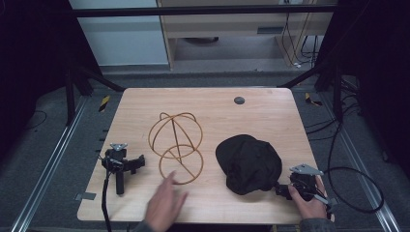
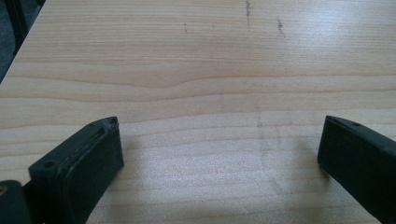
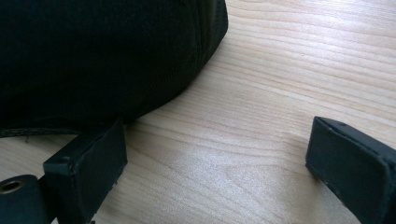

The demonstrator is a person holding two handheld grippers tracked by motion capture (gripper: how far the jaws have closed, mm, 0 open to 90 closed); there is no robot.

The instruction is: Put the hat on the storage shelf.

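A black cap [image 1: 249, 164] lies on the right half of the wooden table [image 1: 212, 111], crown up, its brim toward the near right corner. The right gripper [image 1: 285, 192] sits just beside that brim, low on the tabletop, held in the person's right hand [image 1: 309, 200], with the grey three-cornered plate on top. In the right gripper view the jaws stand wide apart with bare wood between them — the cap's edge [image 3: 107, 60] curves past the tip of one jaw, so close that I cannot tell whether the two touch, while the other jaw is well clear of the fabric. Nothing is gripped.

The left gripper [image 1: 138, 163] lies on its own near the left edge of the table, no hand on it, its cable trailing off the near side. In the left gripper view its jaws are also spread wide, over plain wood grain [image 2: 210, 93] and nothing else.

The person's left hand [image 1: 167, 200] is over the near middle of the table, open and blurred, just short of a wire stand [image 1: 176, 145] — thin orange-brown hoops forming a rounded cage above a ring-shaped base. The stand rests between the left gripper and the cap, apart from both. A small dark round disc [image 1: 239, 100] sits in the tabletop near the far edge.
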